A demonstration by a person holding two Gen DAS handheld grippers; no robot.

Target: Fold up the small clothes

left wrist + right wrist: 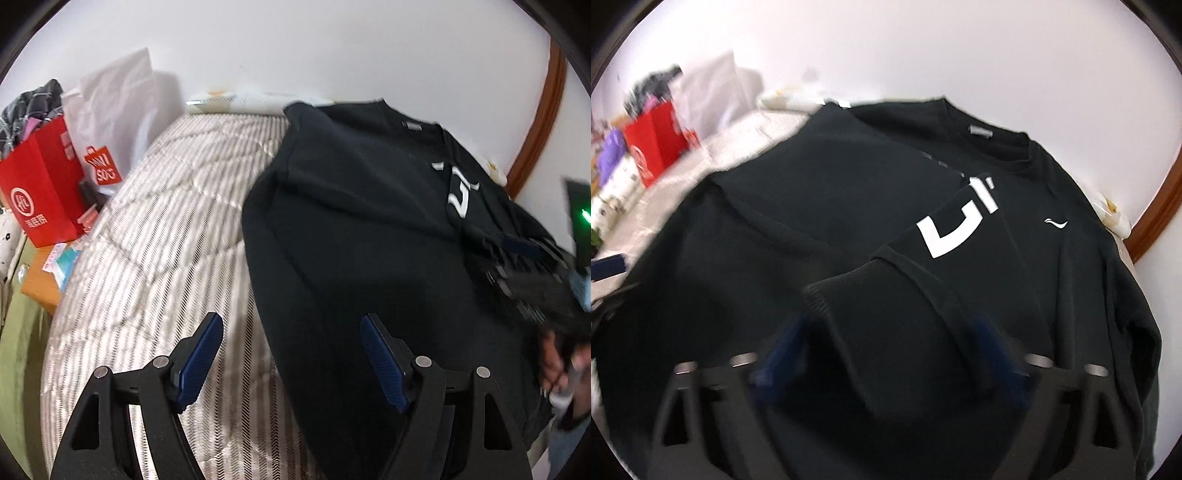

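Black sweatshirt (351,229) lay flat on the striped bed cover (166,221), one sleeve folded across its chest. My left gripper (291,343) hung wide open, empty, over the sweatshirt's edge. My right gripper (886,343) was blurred, jaws apart around the sleeve cuff (871,295); couldn't tell if pads pressed it.

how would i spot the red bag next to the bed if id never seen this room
Start from the striped quilt that covers the bed, with the black sweatshirt on it. Go to the bed's left edge, toward the white wall. The red paper bag stands there, in front of a white plastic bag; it alone is solid red, with a white circular logo.
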